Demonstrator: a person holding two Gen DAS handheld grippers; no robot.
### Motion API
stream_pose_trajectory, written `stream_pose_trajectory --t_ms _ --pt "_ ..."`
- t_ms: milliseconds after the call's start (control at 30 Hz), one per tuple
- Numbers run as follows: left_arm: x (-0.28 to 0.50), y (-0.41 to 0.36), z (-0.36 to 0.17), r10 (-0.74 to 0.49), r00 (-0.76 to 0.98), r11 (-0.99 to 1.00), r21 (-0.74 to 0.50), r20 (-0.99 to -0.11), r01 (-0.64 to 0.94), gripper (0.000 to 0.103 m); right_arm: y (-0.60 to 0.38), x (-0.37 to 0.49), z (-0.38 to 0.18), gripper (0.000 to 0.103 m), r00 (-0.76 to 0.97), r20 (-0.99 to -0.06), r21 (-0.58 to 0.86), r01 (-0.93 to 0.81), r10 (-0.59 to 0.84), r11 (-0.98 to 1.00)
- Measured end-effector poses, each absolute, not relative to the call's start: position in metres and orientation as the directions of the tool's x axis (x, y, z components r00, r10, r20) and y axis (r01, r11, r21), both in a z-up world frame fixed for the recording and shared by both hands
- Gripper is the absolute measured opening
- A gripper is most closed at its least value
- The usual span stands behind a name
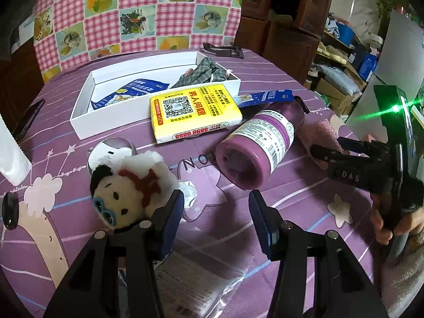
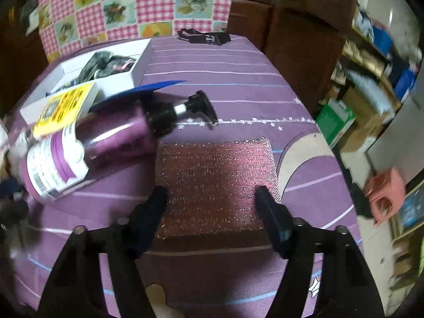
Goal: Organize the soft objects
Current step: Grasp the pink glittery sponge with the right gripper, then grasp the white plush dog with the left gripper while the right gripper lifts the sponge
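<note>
Nearest, left gripper [image 1: 216, 206] low over purple cloth [image 1: 238, 238], jaws partly open, nothing between them, clear plastic packet [image 1: 190, 278] lying under them. Just beside its left finger, plush toy [image 1: 127, 188] on the cloth, touching no pad as far as visible. Right gripper [image 2: 210, 201] tilted down at pink sponge [image 2: 214, 177], jaws fairly wide, one finger at each side of the sponge's near edge; contact with the pads cannot be told through blur. A hand [image 1: 392, 222] around that gripper's handle at the right edge of the left view. Further on, purple bottle [image 1: 262, 143] on its side, pump end away, just left of the sponge. Behind it, yellow tissue pack [image 1: 193, 111] leaning against white box [image 1: 82, 111], with blue packet [image 1: 265, 96] beside. Inside the box, another blue packet [image 1: 132, 92] and grey plaid cloth [image 1: 204, 73]. Farthest, black holder [image 1: 225, 50] at the table's back edge, then checked fabric [image 1: 132, 13].
</note>
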State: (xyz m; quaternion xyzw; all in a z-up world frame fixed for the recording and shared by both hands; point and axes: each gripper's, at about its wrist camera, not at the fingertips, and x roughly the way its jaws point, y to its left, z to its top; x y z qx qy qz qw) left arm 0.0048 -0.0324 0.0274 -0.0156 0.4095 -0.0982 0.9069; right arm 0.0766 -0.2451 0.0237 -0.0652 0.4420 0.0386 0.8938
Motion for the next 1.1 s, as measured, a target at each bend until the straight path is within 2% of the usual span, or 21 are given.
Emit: stream_pose_trajectory --t_ms 33,100,267,467,567,633,733,867,933,1000,1100 --pt "0.005 -0.032 0.028 -0.190 0.647 0.981 -0.110 -0.738 0.163 0.051 -0.246 0.076 0.025 0.059 0.606 -0.795 -0.077 -0.129 0.017 0.989" --pt "0.006 -0.030 0.028 -0.188 0.650 0.981 -0.111 -0.736 0.158 0.051 -0.253 0.076 0.027 0.039 0.608 -0.794 -0.058 -0.110 0.021 0.992" --pt "0.005 -0.026 0.032 -0.193 0.656 0.981 -0.118 -0.730 0.157 0.051 -0.272 0.078 0.036 0.030 0.607 -0.789 0.060 -0.081 0.097 0.995" --pt "0.001 -0.007 0.052 -0.205 0.698 0.979 -0.159 -0.686 0.131 0.051 -0.267 0.059 0.062 0.029 0.676 -0.705 0.143 -0.162 0.216 0.976" --pt "-0.001 0.007 0.060 -0.221 0.708 0.973 -0.199 -0.671 0.116 0.051 -0.264 0.047 0.076 0.029 0.687 -0.646 0.225 -0.247 0.334 0.942" --pt "0.000 0.014 0.063 -0.224 0.706 0.971 -0.215 -0.672 0.103 0.056 -0.259 0.040 0.082 0.029 0.689 -0.612 0.252 -0.295 0.388 0.922" --pt "0.002 0.026 0.064 -0.209 0.694 0.971 -0.229 -0.689 0.065 0.058 -0.242 0.027 0.087 0.029 0.673 -0.569 0.277 -0.383 0.472 0.881" --pt "0.003 0.039 0.065 -0.159 0.698 0.978 -0.206 -0.699 0.017 0.060 -0.219 0.021 0.081 0.029 0.633 -0.577 0.277 -0.443 0.516 0.853" --pt "0.003 0.044 0.064 -0.145 0.700 0.980 -0.201 -0.700 0.002 0.074 -0.209 0.017 0.077 0.029 0.620 -0.591 0.256 -0.463 0.516 0.849" --pt "0.006 0.049 0.060 -0.145 0.699 0.977 -0.214 -0.700 -0.012 0.080 -0.204 0.016 0.076 0.029 0.619 -0.594 0.241 -0.472 0.514 0.848" --pt "0.013 0.045 0.050 -0.130 0.680 0.980 -0.198 -0.722 -0.023 0.080 -0.204 0.016 0.074 0.029 0.613 -0.595 0.240 -0.483 0.520 0.842"
